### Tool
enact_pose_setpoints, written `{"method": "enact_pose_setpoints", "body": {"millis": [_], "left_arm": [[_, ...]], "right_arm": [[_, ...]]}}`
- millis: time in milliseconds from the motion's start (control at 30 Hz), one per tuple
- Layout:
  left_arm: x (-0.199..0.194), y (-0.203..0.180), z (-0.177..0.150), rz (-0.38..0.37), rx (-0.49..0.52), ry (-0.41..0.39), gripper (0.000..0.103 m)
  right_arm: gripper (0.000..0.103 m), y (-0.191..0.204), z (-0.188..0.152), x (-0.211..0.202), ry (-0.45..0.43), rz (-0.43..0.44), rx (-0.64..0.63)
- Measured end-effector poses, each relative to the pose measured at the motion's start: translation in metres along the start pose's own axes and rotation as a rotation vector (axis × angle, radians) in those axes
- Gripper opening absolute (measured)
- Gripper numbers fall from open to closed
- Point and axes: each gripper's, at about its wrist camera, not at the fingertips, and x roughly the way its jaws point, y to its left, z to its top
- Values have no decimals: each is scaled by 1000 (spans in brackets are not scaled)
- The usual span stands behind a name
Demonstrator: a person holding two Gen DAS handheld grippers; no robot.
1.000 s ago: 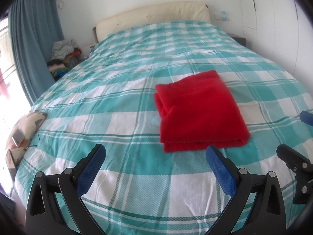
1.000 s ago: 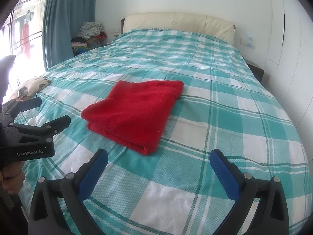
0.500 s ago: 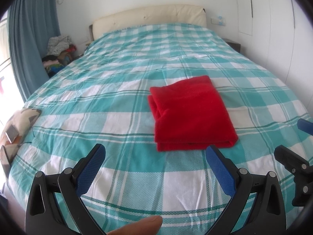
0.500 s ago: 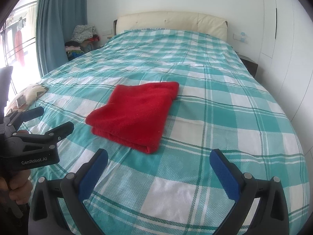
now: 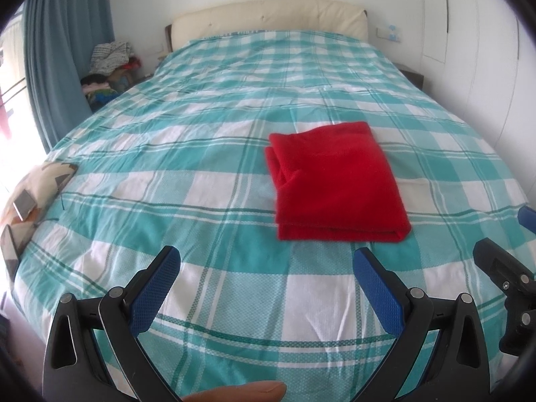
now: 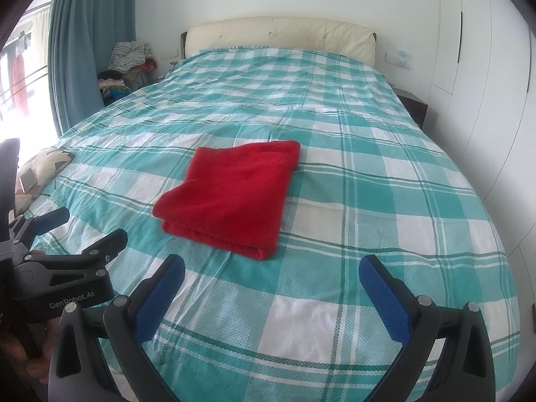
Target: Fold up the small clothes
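A red cloth lies folded into a flat rectangle on the teal checked bedspread; it also shows in the right wrist view. My left gripper is open and empty, held above the bed's near part, short of the cloth's near edge. My right gripper is open and empty, also short of the cloth. The left gripper shows at the left edge of the right wrist view, and the right gripper at the right edge of the left wrist view.
A cream headboard stands at the far end. A pile of clothes sits by the blue curtain at the far left. A patterned cushion lies off the bed's left edge. White wardrobe doors line the right.
Both grippers have drawn back from the folded cloth and tilted up, so it sits farther off. Both stay open and empty.
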Motion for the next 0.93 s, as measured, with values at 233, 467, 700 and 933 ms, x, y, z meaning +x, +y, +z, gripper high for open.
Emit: {"method": "enact_pose_setpoints", "body": {"millis": [233,467,700,933], "left_arm": [[1,4,2,-7,-13,0,103],[2,7,1,-24,-21,0,103],[4,4,-1,-6,-26,5,103],[4,-1,-2,8,-1,0,103]], "right_arm": [[102,3,-5,6,16,-10,-8],[102,3,-9,11,26,-16,-14],[102,0,-10,12,28,-15,-10],[102,-1,-10,13,33,-11,-7]]}}
